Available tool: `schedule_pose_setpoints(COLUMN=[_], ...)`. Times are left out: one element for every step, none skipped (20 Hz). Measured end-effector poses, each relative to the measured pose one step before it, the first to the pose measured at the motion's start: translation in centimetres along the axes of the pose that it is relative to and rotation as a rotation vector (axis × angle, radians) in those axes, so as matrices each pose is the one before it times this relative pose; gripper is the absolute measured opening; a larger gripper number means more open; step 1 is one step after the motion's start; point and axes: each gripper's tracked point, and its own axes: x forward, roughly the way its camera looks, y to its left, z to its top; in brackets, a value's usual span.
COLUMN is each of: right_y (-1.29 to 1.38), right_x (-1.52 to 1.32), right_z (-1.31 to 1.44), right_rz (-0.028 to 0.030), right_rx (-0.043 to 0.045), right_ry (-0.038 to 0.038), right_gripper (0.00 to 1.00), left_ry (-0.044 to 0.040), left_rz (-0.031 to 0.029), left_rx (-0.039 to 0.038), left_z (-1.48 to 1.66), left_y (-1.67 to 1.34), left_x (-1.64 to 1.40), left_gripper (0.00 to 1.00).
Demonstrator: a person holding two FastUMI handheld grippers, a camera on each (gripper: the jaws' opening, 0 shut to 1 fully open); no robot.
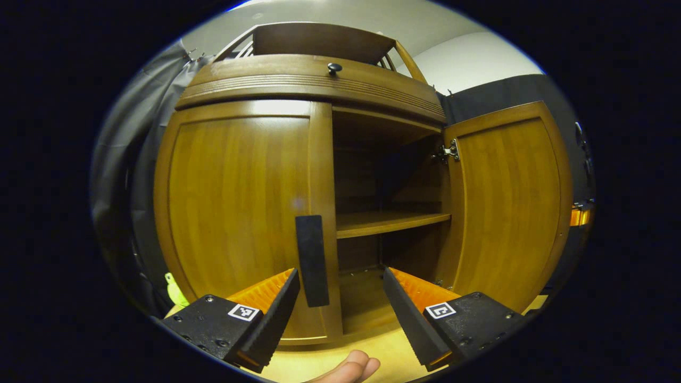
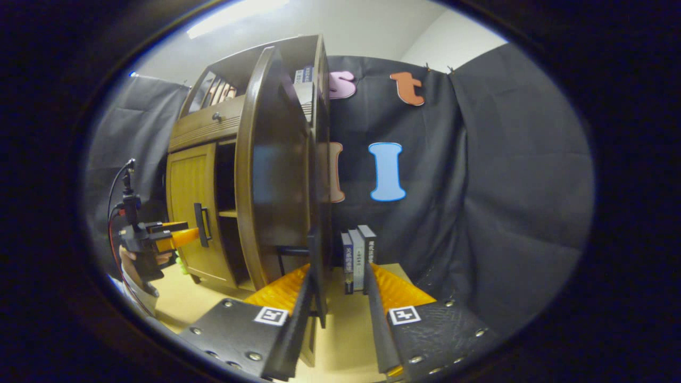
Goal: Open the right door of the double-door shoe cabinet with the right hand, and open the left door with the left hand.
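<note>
- My left gripper (image 1: 340, 314) is wide apart, by the shut left door's black handle (image 1: 312, 260).
- My right gripper (image 2: 338, 314) is apart around the open right door's handle (image 2: 318, 271).

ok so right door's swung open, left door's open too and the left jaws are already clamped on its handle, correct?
Not quite. The left door is closed, flush against the cabinet, as the left gripper view shows. The left gripper has its jaws spread near the black handle, not clamped on it. The right door is indeed swung open.
</note>
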Motion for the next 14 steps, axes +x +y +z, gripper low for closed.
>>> schedule_pose_setpoints(right_y=[-0.043, -0.363, -0.821, -0.118, 0.372, 0.513, 0.672, 0.596, 0.406, 0.577, 0.738, 0.533, 0.525, 0.807], right_x=[-0.805, -0.713, -0.795, -0.924, -0.825, -0.821, -0.819, -0.829, -0.721, -0.689, -0.544, -0.727, -0.534, -0.674], right_z=[0.099, -0.029, 0.077, 0.397, 0.335, 0.403, 0.471, 0.398, 0.020, 0.355, 0.205, 0.558, 0.131, 0.178], right_rz=[-0.01143, -0.03398, -0.04457, -0.02522, -0.01098, -0.00162, 0.00255, -0.00072, -0.00408, -0.00252, -0.00137, -0.00518, -0.00176, 0.01245], right_rx=[-0.02670, -0.02525, -0.02003, -0.00580, 0.00905, 0.01012, 0.00898, 0.00656, 0.00492, 0.00708, 0.00311, 0.00467, -0.00235, -0.00399], right_ry=[-0.01007, -0.00192, -0.00347, -0.01098, -0.01750, -0.02148, -0.02295, -0.01784, -0.01097, -0.01254, -0.01271, -0.01839, -0.00755, -0.00997], right_gripper=[0.60, 0.61, 0.61, 0.60, 0.61, 0.65, 0.68, 0.77, 0.85, 0.87, 0.93, 1.00, 0.99, 0.98], left_ry=[-0.00484, -0.00426, -0.00340, -0.00906, -0.01138, -0.01609, -0.01808, -0.02116, -0.00443, 0.01473, 0.02810, 0.03059, 0.02151, 0.03789], left_rz=[0.00711, 0.00685, 0.00235, 0.00288, 0.01245, 0.02100, 0.01948, 0.01656, 0.02019, 0.00198, -0.02011, -0.03718, 0.02382, 0.01217], left_rx=[-0.00662, -0.00413, 0.00613, 0.00622, 0.00879, 0.01025, 0.00157, 0.00596, 0.00907, 0.01005, -0.00612, -0.00372, 0.01781, 0.00008], left_z=[0.023, -0.130, -0.104, 0.034, 0.324, 0.298, 0.376, 0.293, -0.100, -0.597, -1.076, -0.918, -0.661, -0.927], left_y=[0.202, 0.214, 0.175, 0.191, 0.473, 0.820, 0.662, 0.396, 0.487, 0.158, -0.330, -0.791, 0.483, 0.533], left_x=[0.372, 0.308, 0.132, 0.205, 0.208, 0.507, 0.384, 0.418, 0.541, 0.648, 0.613, 0.513, 0.563, 0.183], left_gripper=[0.98, 0.99, 0.99, 0.99, 0.98, 0.99, 0.98, 0.97, 0.94, 0.83, 0.71, 0.60, 0.48, 0.43])
